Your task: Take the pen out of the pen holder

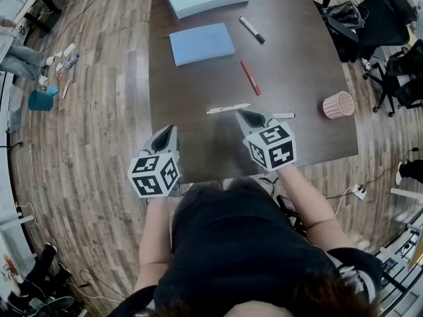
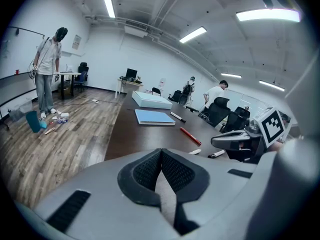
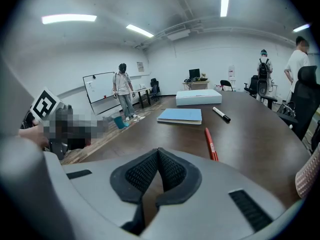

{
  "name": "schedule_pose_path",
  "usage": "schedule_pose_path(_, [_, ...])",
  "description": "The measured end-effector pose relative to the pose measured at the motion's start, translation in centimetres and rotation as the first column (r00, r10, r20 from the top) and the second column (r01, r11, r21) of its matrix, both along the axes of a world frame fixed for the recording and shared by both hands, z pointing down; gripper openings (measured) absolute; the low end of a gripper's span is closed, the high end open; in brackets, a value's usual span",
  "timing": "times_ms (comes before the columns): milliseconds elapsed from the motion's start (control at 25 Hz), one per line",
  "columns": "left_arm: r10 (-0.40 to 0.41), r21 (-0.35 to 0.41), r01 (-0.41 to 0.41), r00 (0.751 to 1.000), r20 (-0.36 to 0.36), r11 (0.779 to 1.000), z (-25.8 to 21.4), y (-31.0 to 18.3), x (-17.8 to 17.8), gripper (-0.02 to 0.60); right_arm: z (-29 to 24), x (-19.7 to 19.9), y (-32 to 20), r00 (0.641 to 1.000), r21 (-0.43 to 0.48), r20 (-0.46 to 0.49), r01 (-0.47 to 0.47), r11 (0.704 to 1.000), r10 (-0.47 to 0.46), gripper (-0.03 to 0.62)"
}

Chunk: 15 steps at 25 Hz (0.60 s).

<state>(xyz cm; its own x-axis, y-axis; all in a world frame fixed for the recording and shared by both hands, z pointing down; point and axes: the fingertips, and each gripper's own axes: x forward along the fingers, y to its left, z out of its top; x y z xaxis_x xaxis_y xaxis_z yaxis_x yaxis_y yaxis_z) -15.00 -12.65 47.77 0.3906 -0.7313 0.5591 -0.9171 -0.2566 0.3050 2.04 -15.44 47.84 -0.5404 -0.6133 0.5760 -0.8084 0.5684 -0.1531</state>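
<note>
Both tools are hovering over the near edge of the desk. The left gripper is clenched with nothing between its pads, and the right gripper is also clenched and empty. The pen holder, a pink woven cup, is standing upright close to the desk's right edge, well apart from both tools. From above I cannot tell whether a pen is sitting inside it. Several are lying loose on the desk: a red pen near the middle, a black marker toward the far edge, a white pen just ahead of the right gripper, and a short pen beside that gripper.

The main risk is likely the cup's place. It looks light, so a reach with the jaws pressed together, or a sideways pull on a pen, could be tipping it or nudging it off the right edge. The loose white pen is also lying where the right gripper could be knocking it away.
</note>
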Motion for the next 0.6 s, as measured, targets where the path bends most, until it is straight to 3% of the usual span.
schedule_pose_path(600, [0.013,-0.003,-0.013,1.000,0.005,1.000,-0.03,-0.05,-0.13,0.028,0.01,-0.10,-0.02,1.000,0.004,0.004,-0.005,1.000,0.005,0.018])
